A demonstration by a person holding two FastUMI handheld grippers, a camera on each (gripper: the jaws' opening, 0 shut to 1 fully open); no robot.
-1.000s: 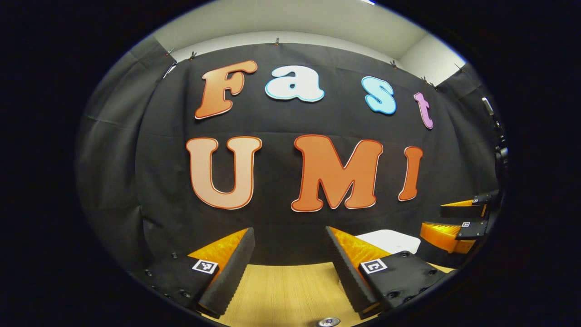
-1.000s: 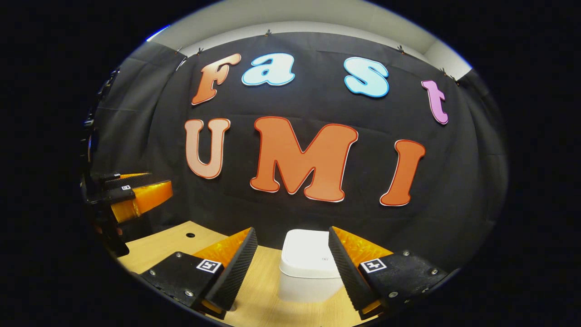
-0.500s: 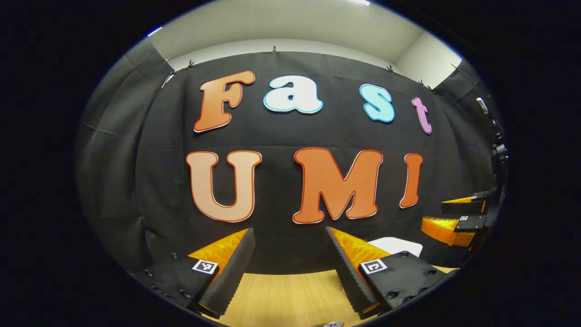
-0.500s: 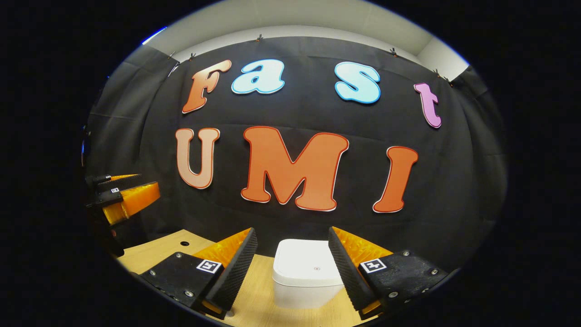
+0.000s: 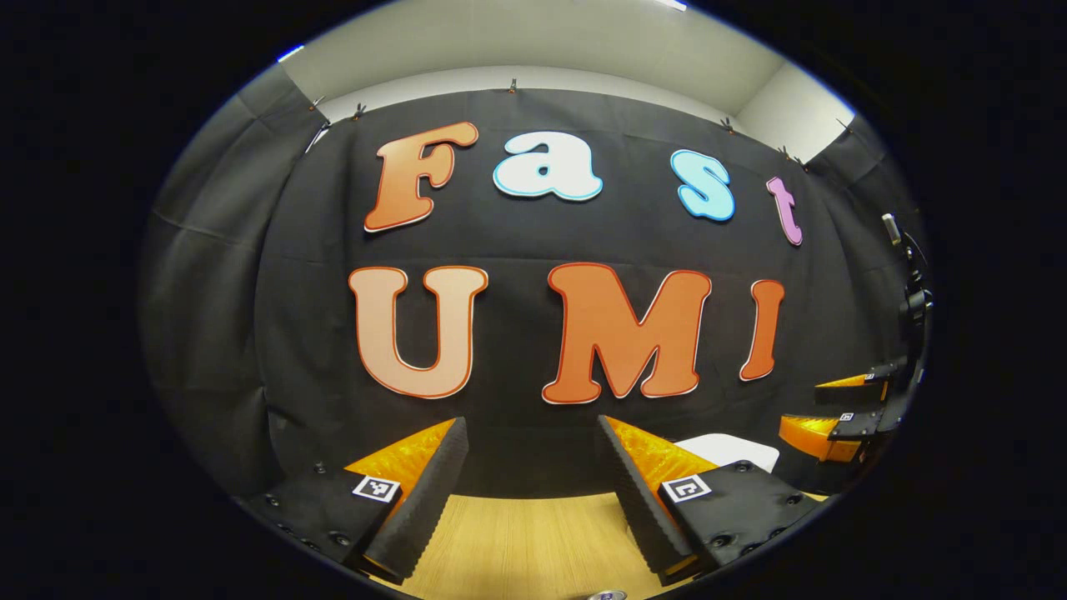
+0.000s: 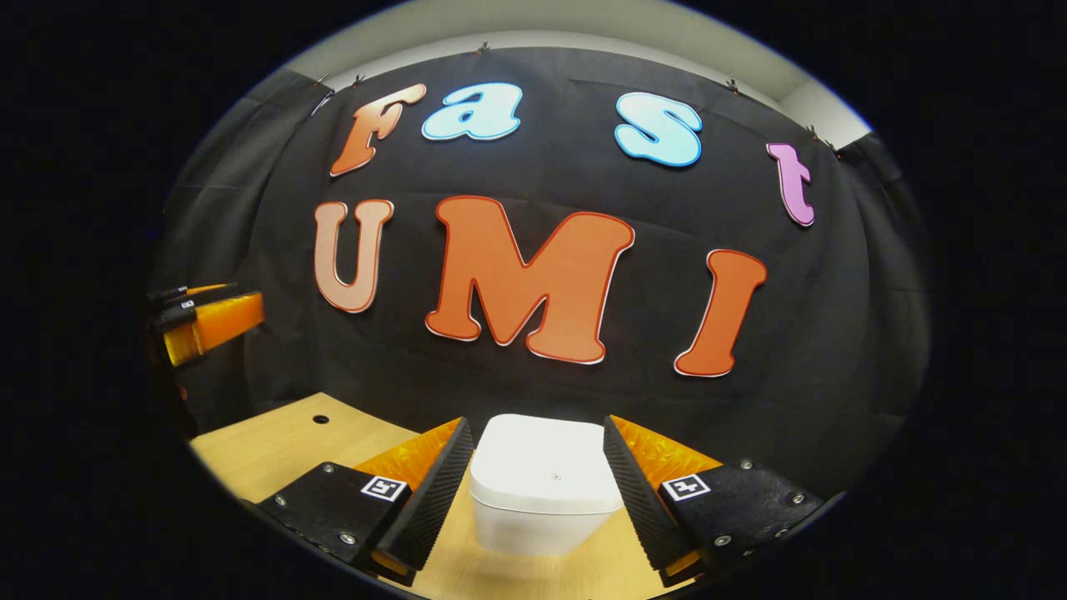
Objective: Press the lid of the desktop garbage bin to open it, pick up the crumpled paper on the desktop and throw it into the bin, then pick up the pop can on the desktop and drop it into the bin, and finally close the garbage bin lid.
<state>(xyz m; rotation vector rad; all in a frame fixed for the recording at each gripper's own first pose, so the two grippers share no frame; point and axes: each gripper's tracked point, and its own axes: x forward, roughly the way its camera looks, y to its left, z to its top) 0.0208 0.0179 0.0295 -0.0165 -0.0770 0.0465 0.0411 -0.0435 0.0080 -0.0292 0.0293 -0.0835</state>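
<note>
**Both claws released, bin lid down**

From my right claw (image 6: 533,483), fingers spread and grasping nothing, I see the white garbage bin (image 6: 542,487) standing between them near the bench's (image 6: 275,442) far edge, lid shut. My left claw (image 5: 529,479), likewise released, hangs above bare wood; the bin (image 5: 733,450) peeks beyond its right finger, with the right claw (image 5: 842,408) farther right.

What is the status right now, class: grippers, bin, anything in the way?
Right gripper open, jaws framing the white bin, not touching. Left gripper open, empty, over bare table. Bin lid shut. Nothing between right gripper and bin.
</note>
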